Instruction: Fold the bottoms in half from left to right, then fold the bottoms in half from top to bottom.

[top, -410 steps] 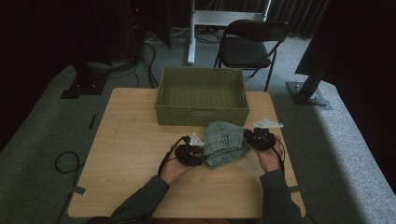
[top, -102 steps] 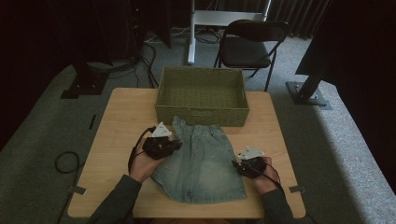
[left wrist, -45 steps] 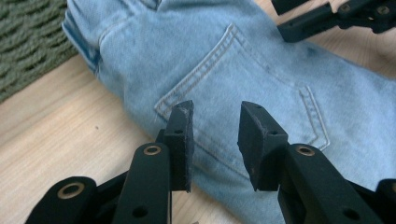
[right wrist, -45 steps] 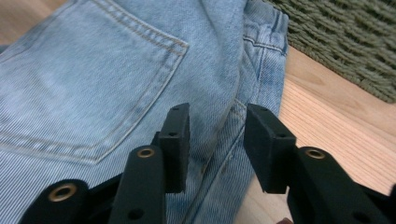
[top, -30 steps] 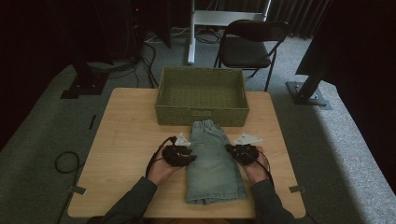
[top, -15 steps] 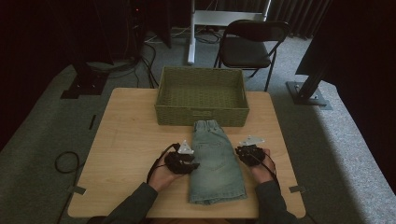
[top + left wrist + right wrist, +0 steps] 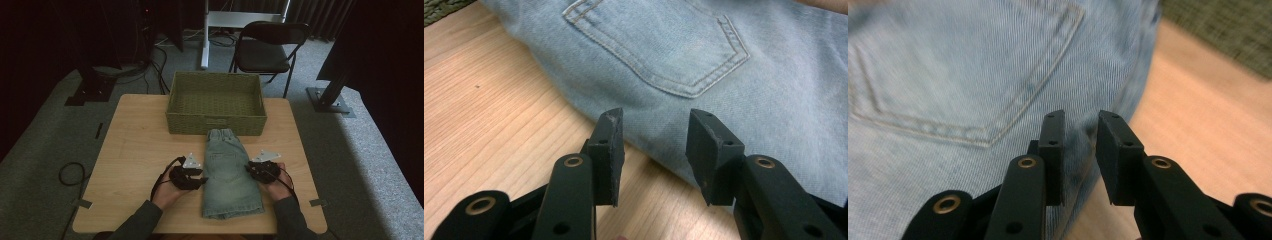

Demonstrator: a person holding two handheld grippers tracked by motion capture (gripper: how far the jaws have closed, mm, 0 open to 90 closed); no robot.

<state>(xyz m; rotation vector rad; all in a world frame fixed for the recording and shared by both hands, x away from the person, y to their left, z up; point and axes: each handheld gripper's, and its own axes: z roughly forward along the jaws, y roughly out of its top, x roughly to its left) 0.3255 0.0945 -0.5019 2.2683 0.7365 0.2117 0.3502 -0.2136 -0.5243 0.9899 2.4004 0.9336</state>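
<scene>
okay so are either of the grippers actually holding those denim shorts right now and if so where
Nothing is held. The left gripper and right gripper have just been opening, their jaws apart over the side edges of the folded denim shorts, which lie flat on the table.

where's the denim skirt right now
In the high view the folded light-blue denim skirt lies flat on the wooden table, just in front of the green woven basket.

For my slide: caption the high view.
Folded denim shorts before a wicker basket, open left gripper and right gripper flanking.

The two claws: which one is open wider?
The left claw, at the shorts' left edge. Its jaws show a broad gap; the right claw's stand nearly together.
</scene>
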